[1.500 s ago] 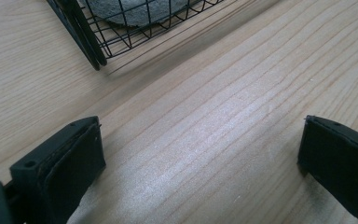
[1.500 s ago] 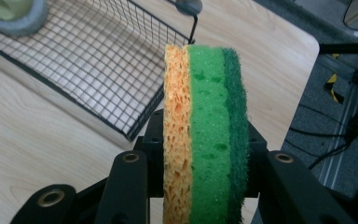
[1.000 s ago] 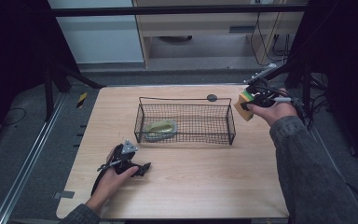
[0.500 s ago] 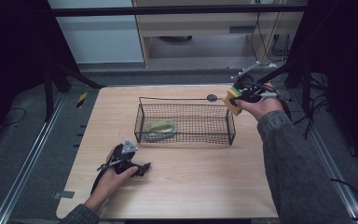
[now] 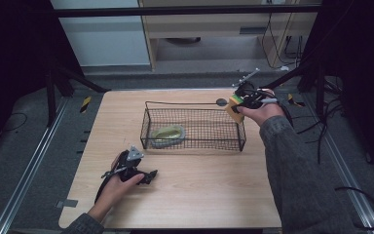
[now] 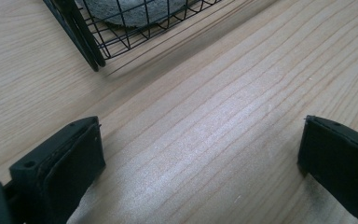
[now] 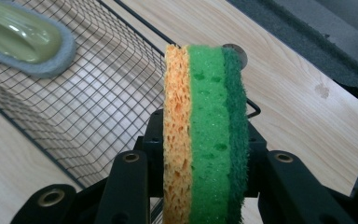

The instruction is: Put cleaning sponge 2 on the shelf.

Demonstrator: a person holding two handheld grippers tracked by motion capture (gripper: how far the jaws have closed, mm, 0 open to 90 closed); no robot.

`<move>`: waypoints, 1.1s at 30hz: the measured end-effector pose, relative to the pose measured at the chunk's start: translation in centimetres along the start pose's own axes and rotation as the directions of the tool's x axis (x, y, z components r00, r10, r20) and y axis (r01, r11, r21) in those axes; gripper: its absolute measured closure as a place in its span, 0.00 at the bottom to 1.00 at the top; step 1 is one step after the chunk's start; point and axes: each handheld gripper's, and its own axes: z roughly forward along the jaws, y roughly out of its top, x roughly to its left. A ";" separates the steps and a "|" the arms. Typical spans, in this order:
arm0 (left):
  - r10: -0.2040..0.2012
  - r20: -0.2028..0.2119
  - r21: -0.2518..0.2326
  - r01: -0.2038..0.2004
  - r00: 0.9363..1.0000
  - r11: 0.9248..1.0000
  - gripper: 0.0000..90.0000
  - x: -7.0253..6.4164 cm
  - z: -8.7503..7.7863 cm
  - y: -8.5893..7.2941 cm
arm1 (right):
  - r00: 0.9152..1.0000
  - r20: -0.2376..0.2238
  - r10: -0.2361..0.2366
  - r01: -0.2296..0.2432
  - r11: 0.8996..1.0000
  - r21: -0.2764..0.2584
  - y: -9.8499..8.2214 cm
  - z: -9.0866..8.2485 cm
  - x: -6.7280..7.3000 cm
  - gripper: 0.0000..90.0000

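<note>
Right gripper (image 5: 239, 101) is pinching the sponge (image 7: 206, 135) on edge and has been travelling from beyond the counter's (image 5: 199, 195) right edge to the wire basket's (image 5: 195, 127) far right corner, likely for dropping in. Left gripper (image 5: 148, 174) is resting on the counter, fingers spread.

The person wears a grey knit sleeve (image 5: 292, 170) on the right arm. Each claw is black: the left claw (image 6: 200, 163) has thick matte pads, the right claw (image 7: 205, 196) shows round brass-ringed screw holes. A grey three-cornered plate (image 5: 134, 154) tops the left one.
</note>
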 end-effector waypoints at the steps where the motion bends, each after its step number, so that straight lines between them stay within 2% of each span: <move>1: 0.001 0.001 -0.001 -0.001 1.000 1.000 0.00 0.0 0.0 0.0 | 1.000 -0.004 0.004 -0.004 1.000 -0.008 0.0 0.3 -0.1 0.72; 3: -0.001 0.001 -0.005 0.001 1.000 1.000 0.00 0.0 0.1 0.0 | 1.000 -0.014 0.011 -0.011 1.000 -0.017 -0.1 0.9 -0.2 0.72; 10: -0.001 0.002 -0.005 0.001 1.000 1.000 0.00 0.0 0.1 0.0 | 0.999 -0.033 0.025 -0.025 1.000 0.006 -0.9 2.7 -0.4 0.72; 17: -0.001 0.002 -0.005 0.001 1.000 1.000 0.00 0.0 0.1 0.0 | 0.998 -0.034 0.057 -0.057 0.998 0.008 -1.8 3.7 -0.7 0.72; 33: 0.000 0.002 -0.005 0.000 1.000 1.000 0.00 0.0 0.1 0.0 | 0.997 -0.026 0.071 -0.070 0.997 0.036 -2.5 5.5 -0.4 0.72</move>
